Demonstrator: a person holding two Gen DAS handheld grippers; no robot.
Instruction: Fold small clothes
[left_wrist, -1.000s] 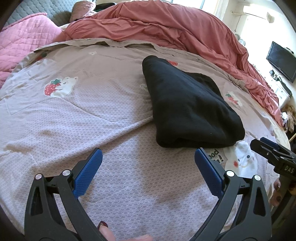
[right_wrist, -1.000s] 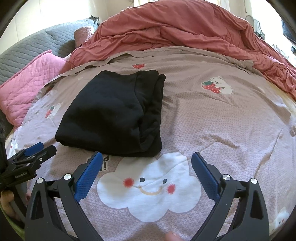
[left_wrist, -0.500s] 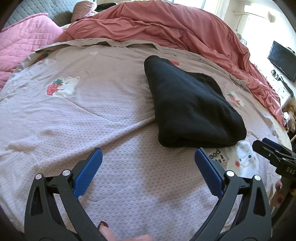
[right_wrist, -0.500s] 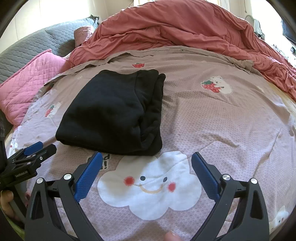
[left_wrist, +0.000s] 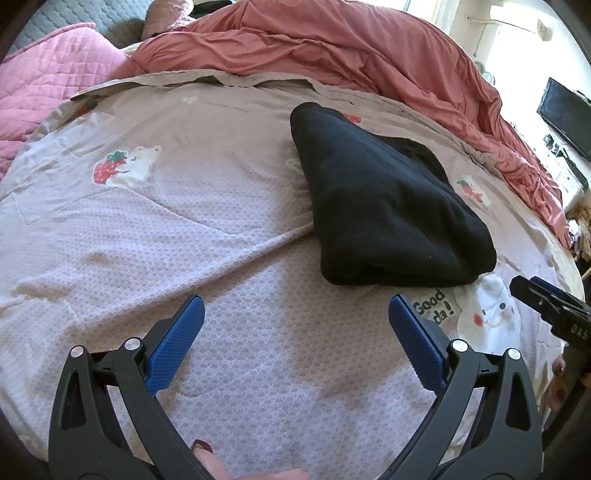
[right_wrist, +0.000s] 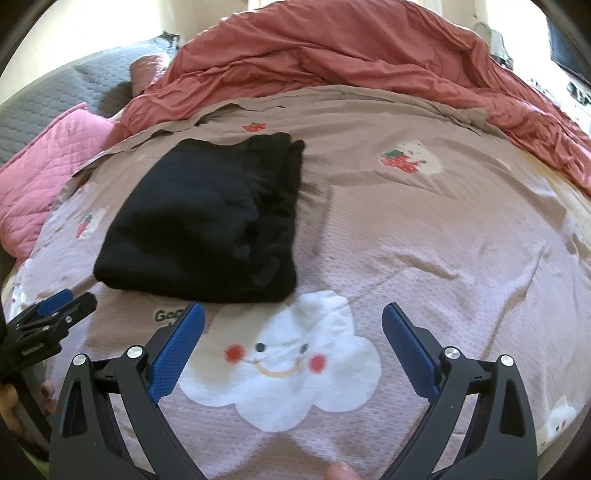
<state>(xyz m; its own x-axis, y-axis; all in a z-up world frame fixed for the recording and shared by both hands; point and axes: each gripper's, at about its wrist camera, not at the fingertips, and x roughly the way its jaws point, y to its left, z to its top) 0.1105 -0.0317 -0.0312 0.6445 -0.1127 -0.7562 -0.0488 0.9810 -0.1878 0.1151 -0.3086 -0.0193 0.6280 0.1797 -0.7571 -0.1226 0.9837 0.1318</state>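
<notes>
Black folded garment (left_wrist: 388, 206) is just sitting on the bed, on the mauve bedsheet (left_wrist: 221, 229) with the strawberry-bear prints, right above the "Good day!" lettering (left_wrist: 432, 306). From the right wrist view the same bundle (right_wrist: 207, 218) lies up and left of the big white smiling cloud print (right_wrist: 288, 358), its near edge almost touching the cloud's top. Layers are stacked, with the loose folded edges bunched along the right side in that view.

Left tongs (left_wrist: 295, 332) are spread wide, blue pads apart, nothing between them, hovering over bare sheet short of the garment. Right tongs (right_wrist: 291, 332) are the same deal: wide apart, empty, over the cloud print.

Behind it all, a rumpled red duvet (left_wrist: 332, 48) is heaped across the far side, with a pink quilted pillow (left_wrist: 48, 70) off to the left.

No containers anywhere that I can see.
</notes>
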